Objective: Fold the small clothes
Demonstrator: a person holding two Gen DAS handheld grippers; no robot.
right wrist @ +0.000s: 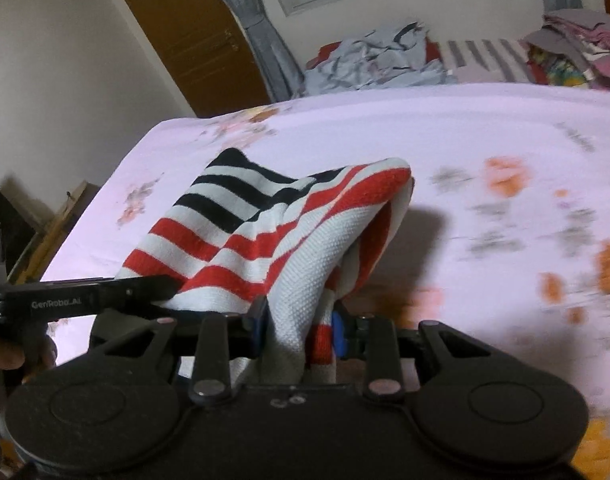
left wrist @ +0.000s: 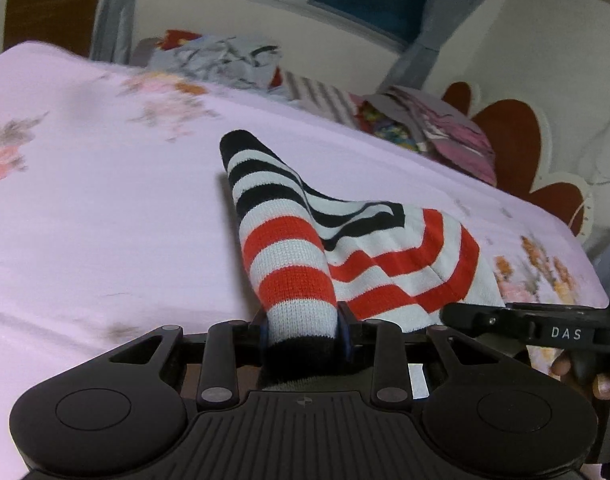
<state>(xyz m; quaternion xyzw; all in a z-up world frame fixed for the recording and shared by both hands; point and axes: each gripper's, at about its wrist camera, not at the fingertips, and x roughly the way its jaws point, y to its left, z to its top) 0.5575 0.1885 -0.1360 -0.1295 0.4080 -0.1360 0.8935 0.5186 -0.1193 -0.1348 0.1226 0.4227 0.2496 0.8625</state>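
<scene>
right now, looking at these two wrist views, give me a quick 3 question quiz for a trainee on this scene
1. True or false: the left gripper is shut on the striped garment.
2. What lies under the garment? A) wooden table B) pink floral bedsheet C) tiled floor
3. Fill in: the right gripper clamps the garment's ___ edge, white or black?

Key: 1 true; 2 B; 3 white. The heap of clothes at the far side of the bed is untouched.
</scene>
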